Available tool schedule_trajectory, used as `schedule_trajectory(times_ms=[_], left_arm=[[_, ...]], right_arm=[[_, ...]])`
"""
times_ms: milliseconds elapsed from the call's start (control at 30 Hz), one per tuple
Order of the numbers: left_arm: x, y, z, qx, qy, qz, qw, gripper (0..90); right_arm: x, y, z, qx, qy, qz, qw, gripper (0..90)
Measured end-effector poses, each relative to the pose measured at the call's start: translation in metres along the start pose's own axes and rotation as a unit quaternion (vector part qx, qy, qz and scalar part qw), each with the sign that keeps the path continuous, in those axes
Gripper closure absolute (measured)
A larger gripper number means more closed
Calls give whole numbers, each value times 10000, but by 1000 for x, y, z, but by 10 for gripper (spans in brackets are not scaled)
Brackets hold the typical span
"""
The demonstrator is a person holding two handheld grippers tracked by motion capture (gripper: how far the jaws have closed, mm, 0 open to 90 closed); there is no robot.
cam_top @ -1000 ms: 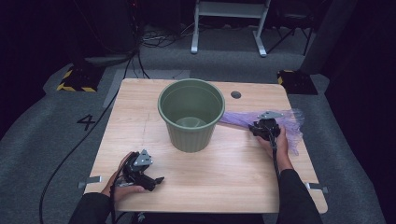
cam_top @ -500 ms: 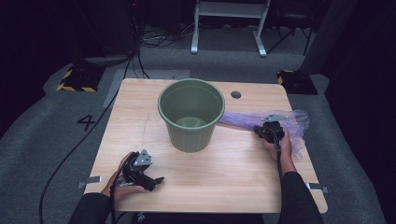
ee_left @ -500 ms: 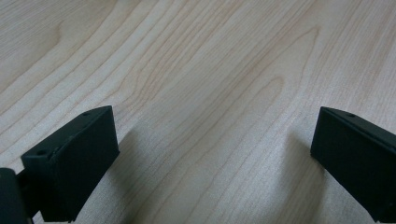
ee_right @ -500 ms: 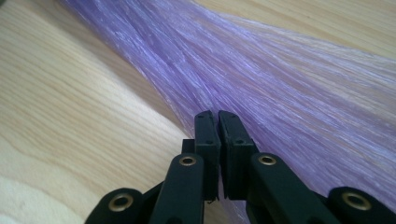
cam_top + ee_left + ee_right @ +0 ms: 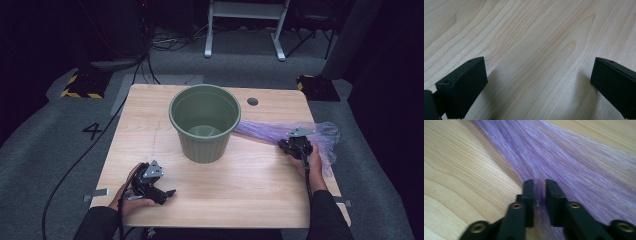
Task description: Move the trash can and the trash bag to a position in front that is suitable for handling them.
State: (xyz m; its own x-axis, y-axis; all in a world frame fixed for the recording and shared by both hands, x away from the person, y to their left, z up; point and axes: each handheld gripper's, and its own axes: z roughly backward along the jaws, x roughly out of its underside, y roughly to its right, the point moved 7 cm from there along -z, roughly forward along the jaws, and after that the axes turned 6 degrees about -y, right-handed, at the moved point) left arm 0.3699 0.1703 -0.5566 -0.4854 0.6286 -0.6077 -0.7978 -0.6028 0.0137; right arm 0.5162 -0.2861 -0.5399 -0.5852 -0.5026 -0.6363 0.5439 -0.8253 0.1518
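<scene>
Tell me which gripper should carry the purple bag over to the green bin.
Right. The right gripper already has its jaws nearly closed around a fold of the purple bag, beside the green bin. The left gripper rests open at the table's near edge, far from the bag.

I count one round wooden table [image 5: 215,200] in front of me. On it stands one dark green plastic bucket [image 5: 205,122], and one translucent purple plastic bag [image 5: 320,137] lies beside it. I have two black two-jaw grippers: the left gripper [image 5: 167,194] and the right gripper [image 5: 285,146].
</scene>
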Motion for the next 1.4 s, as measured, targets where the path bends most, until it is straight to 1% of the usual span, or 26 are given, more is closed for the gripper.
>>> schedule_trajectory(times_ms=[33, 100, 133, 200, 267, 300, 333, 400, 467, 500, 567, 600, 633, 700, 733, 767, 800, 833, 900, 967, 1033, 1100, 1167, 1233, 1300, 1400], left_arm=[[0, 0, 0, -1, 1, 0, 10000, 5], [0, 0, 0, 0, 0, 1, 10000, 5], [0, 0, 0, 0, 0, -1, 10000, 5], [0, 0, 0, -1, 1, 0, 10000, 5], [0, 0, 0, 1, -1, 0, 10000, 5], [0, 0, 0, 1, 0, -1, 10000, 5], [0, 0, 0, 1, -3, -3, 10000, 4], [0, 0, 0, 6, -3, -3, 10000, 4], [0, 0, 0, 3, -2, -6, 10000, 4], [0, 0, 0, 6, -4, -3, 10000, 4], [0, 0, 0, 5, -2, -3, 10000, 4], [0, 0, 0, 5, -3, -9, 10000, 4], [0, 0, 0, 5, -2, -5, 10000, 4], [0, 0, 0, 5, -2, -5, 10000, 4], [0, 0, 0, 5, -2, -5, 10000, 4], [0, 0, 0, 6, -4, -4, 10000, 4], [0, 0, 0, 2, -5, -2, 10000, 4], [0, 0, 0, 5, -2, -4, 10000, 4], [0, 0, 0, 6, -2, -5, 10000, 4], [0, 0, 0, 5, -3, -4, 10000, 4], [0, 0, 0, 5, -3, -3, 10000, 4], [0, 0, 0, 4, -4, -10, 10000, 4], [0, 0, 0, 2, -4, -4, 10000, 4], [0, 0, 0, 5, -3, -4, 10000, 4], [0, 0, 0, 4, -4, -10, 10000, 4], [0, 0, 0, 3, -1, -5, 10000, 4]], right_arm=[[-1, 0, 1, 30, 16, -6, 10000, 699], [-3, -2, 3, -11, 82, -19, 10000, 623], [-5, -3, 5, -38, 125, -15, 9999, 610], [-9, -7, 9, -141, 202, 23, 9997, 574], [-15, -14, 12, -288, 263, 119, 9992, 505], [-19, -16, 11, -304, 280, 134, 9991, 469], [-23, -19, 11, -291, 282, 152, 9991, 455], [-31, -25, 8, -375, 333, 244, 9984, 438], [-38, -29, 4, -276, 271, 307, 9988, 377], [-41, -31, 2, -250, 265, 324, 9988, 360], [-46, -34, -2, -173, 202, 326, 9991, 364], [-48, -34, -4, -96, 166, 353, 9992, 352], [-50, -35, -6, -84, 162, 327, 9993, 341], [-53, -35, -10, 5, 131, 350, 9993, 381], [-54, -35, -12, 18, 117, 320, 9994, 398], [-56, -35, -14, -11, 167, 250, 9995, 463], [-58, -35, -16, 12, 233, 246, 9994, 542], [-59, -35, -17, 65, 259, 247, 9993, 558], [-61, -36, -21, 58, 276, 260, 9993, 634], [-61, -38, -26, 76, 253, 229, 9994, 689], [-59, -39, -30, 54, 158, 219, 9996, 768], [-56, -39, -33, 6, 56, 211, 9998, 820], [-54, -38, -31, -55, 65, 153, 9998, 857], [-51, -37, -25, -111, 103, 126, 9998, 873], [-46, -35, -19, -65, 82, 213, 9997, 879], [-34, -30, -9, -12, 57, 265, 9996, 882]])
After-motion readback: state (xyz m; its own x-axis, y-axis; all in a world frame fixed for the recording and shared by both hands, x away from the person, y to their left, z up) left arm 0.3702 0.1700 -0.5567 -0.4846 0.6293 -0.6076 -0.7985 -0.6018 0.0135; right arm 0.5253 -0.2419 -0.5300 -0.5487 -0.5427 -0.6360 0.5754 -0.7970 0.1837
